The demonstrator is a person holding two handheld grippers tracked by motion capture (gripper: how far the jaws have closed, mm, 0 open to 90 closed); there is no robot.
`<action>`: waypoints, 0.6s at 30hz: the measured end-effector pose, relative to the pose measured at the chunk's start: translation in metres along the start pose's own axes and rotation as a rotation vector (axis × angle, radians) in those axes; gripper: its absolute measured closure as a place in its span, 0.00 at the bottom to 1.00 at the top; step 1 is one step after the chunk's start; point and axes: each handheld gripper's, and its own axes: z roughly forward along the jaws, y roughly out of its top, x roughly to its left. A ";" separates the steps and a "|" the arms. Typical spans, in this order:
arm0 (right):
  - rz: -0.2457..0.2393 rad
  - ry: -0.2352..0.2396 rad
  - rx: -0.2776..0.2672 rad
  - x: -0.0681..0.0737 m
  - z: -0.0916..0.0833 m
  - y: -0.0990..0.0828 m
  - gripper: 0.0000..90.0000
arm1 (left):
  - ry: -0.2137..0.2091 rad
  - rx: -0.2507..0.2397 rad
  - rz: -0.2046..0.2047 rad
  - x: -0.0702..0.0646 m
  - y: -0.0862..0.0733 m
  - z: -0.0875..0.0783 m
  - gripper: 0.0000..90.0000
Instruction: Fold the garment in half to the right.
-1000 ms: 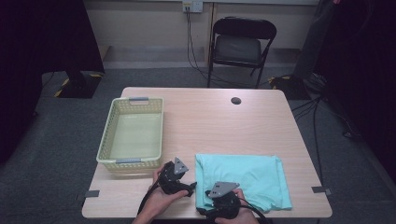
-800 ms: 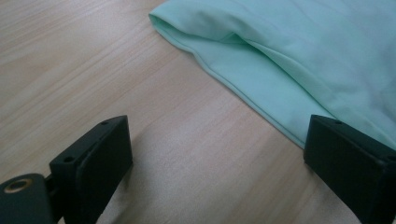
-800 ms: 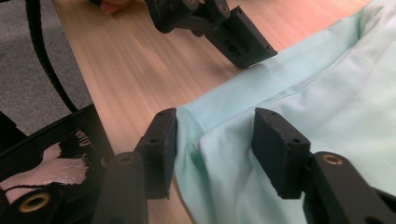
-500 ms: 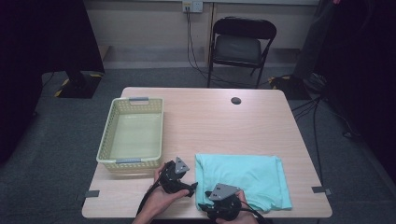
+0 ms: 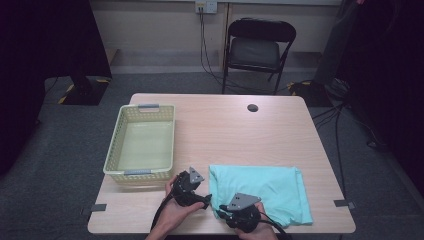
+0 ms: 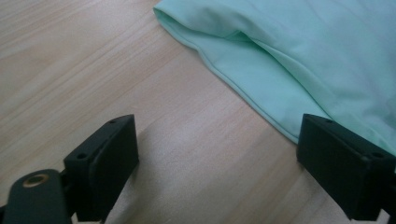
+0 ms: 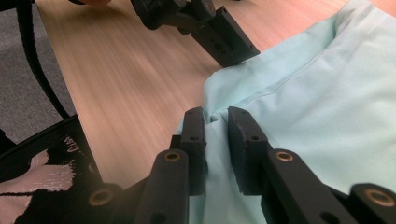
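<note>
The pale yellow plastic basket [image 5: 142,145] sat on the left half of the wooden table [image 5: 225,125], its grey handles at the near and far ends, and it held nothing that I could see. The folded mint-green cloth [image 5: 265,187] lay flat on the table's near right part, well apart from the basket's right wall.

My left hand [image 5: 175,207] rested at the near edge with my left gripper [image 5: 206,199] pointing right toward the cloth's left edge. Its jaws stood wide apart, released; in the left gripper view bare wood lay between them, and the cloth's hem [image 6: 243,88] ran toward the right jaw.

My right gripper [image 7: 215,122] lay low at the cloth's near left corner, the hand under it mostly out of sight at the table's edge. Its jaws had just been closing, and a bunched fold of the cloth sat pinched between the two pads, so I had the corner grasped. A small dark round object [image 5: 252,107] lay on the far side of the table.
</note>
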 end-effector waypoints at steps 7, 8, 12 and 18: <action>0.010 0.008 0.005 -0.002 0.000 0.000 0.89 | -0.020 -0.043 -0.012 0.003 0.010 -0.009 0.20; 0.011 0.008 0.005 -0.003 0.000 0.000 0.89 | -0.024 -0.054 -0.015 0.003 0.013 -0.010 0.20; 0.012 0.010 0.005 -0.003 0.000 0.000 0.90 | -0.037 -0.079 -0.021 0.003 0.024 -0.010 0.21; 0.014 0.010 0.000 -0.004 0.000 0.000 0.90 | -0.050 -0.111 -0.044 0.008 0.045 0.003 0.23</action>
